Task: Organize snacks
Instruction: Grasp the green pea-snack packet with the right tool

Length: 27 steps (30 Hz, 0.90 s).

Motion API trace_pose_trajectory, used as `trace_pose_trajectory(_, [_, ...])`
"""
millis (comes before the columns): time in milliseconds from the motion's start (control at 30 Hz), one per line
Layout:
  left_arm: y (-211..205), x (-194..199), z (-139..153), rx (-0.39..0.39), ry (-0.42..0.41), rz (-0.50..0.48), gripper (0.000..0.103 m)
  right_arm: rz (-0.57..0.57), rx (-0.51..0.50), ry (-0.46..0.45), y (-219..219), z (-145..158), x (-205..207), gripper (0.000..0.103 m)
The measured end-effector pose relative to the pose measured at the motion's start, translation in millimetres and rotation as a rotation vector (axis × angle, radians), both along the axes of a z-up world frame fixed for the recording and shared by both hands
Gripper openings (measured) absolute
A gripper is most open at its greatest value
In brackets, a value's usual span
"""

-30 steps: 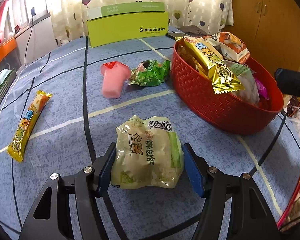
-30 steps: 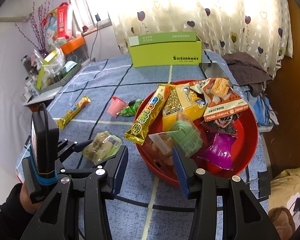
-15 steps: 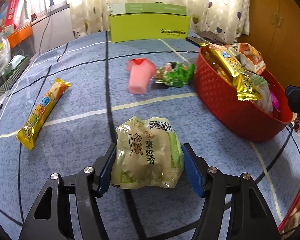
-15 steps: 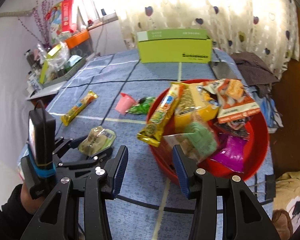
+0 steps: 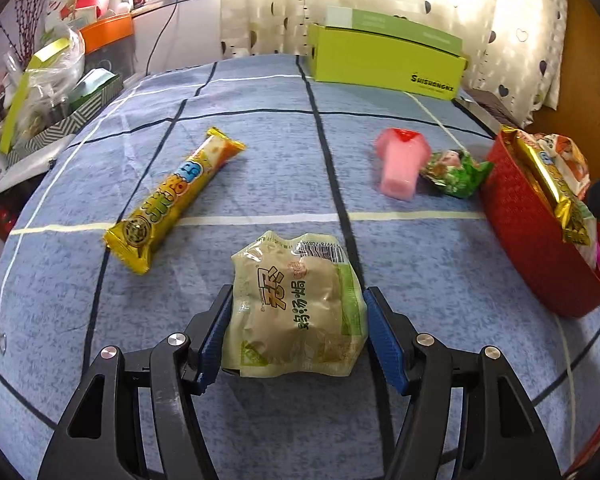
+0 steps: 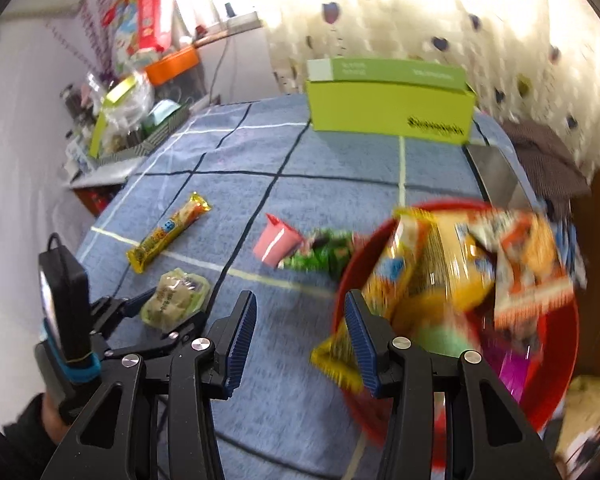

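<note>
My left gripper point(image 5: 296, 332) is shut on a pale green snack pouch point(image 5: 296, 304) and holds it over the blue checked cloth. The pouch also shows in the right wrist view point(image 6: 176, 298), between the left gripper's fingers. My right gripper point(image 6: 300, 340) is open and empty, beside the left rim of the red basket point(image 6: 540, 392), which holds several snack bags. The basket point(image 5: 532, 248) shows at the right in the left wrist view. A yellow snack bar point(image 5: 172, 200), a pink jelly cup point(image 5: 400, 164) and a green packet point(image 5: 454, 172) lie on the cloth.
A lime green box point(image 5: 384, 60) stands at the table's far end. A side shelf with cluttered boxes and bags point(image 5: 48, 92) lies to the left. A dark cloth point(image 6: 544, 160) lies at the table's far right edge.
Both views have swung to the left. The basket now sits further right in each view, and the yellow bar is nearer the middle. The left gripper still holds the pouch.
</note>
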<state>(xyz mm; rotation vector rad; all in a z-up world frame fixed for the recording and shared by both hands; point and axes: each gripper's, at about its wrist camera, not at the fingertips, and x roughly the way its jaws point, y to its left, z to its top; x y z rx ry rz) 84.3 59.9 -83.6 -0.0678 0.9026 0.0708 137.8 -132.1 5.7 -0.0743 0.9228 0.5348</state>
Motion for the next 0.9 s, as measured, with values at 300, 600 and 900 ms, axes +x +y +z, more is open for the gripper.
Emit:
trace_pose_trajectory(300, [11.2, 4.5, 0.3, -0.047, -0.011, 0.007, 0.064, 0.302, -0.374, -0.054, 42.6, -14.6, 43.9, 0.058])
trace_pose_trajectory(600, [19.5, 2.2, 1.6, -0.116, -0.030, 0.003, 0.064, 0.539, -0.665, 0.017, 83.5, -57.9, 65.8, 0.059])
trace_pose_trajectory(900, [29.0, 0.5, 1.6, -0.185, -0.050, 0.002, 0.064, 0.530, -0.748, 0.112, 97.0, -78.0, 93.6, 0.056])
